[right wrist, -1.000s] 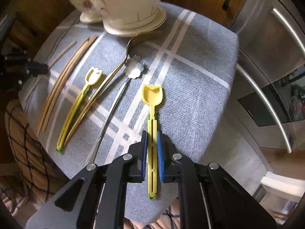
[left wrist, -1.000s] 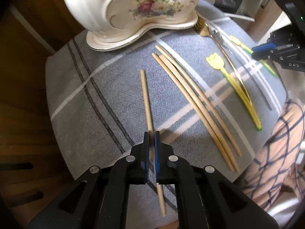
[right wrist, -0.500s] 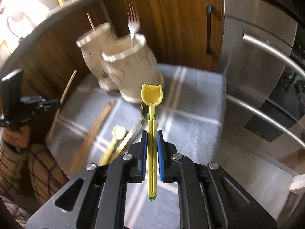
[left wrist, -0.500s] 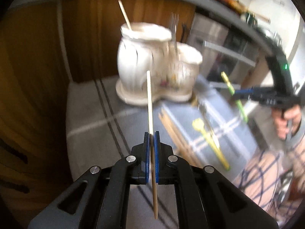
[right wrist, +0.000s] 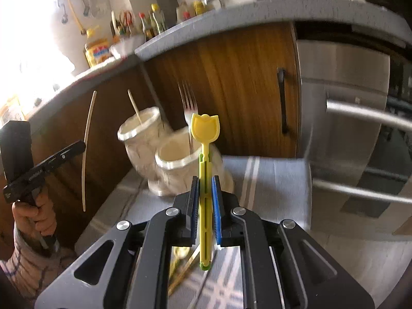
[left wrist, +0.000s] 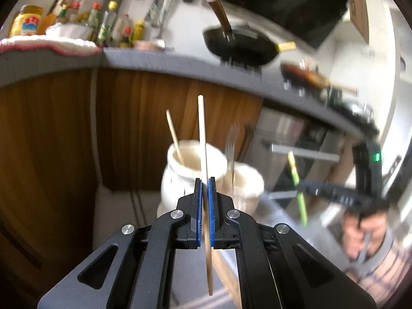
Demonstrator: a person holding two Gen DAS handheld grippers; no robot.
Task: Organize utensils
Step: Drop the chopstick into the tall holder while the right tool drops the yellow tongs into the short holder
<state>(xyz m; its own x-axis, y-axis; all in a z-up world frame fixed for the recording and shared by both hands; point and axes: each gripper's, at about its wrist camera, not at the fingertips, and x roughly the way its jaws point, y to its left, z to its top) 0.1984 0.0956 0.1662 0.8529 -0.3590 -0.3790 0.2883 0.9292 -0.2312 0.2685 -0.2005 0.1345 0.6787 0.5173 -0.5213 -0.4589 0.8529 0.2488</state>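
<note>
Both grippers are carrying stuff to the holder right now. The left gripper (left wrist: 205, 200) is clamping a chopstick (left wrist: 202, 139) upright, and the right gripper (right wrist: 205, 200) is squeezing a yellow spoon (right wrist: 205, 141). Both are hanging near the holder (right wrist: 164, 154) on the cloth (right wrist: 270, 175). I'm guessing the next move is tipping each one over its own cup: chopstick to the far cup (left wrist: 191, 164), spoon to the fork's cup.

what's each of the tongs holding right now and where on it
Left tongs: a wooden chopstick, pinched in its lower half. Right tongs: a yellow tulip-headed utensil, pinched on its handle, head up.
</note>
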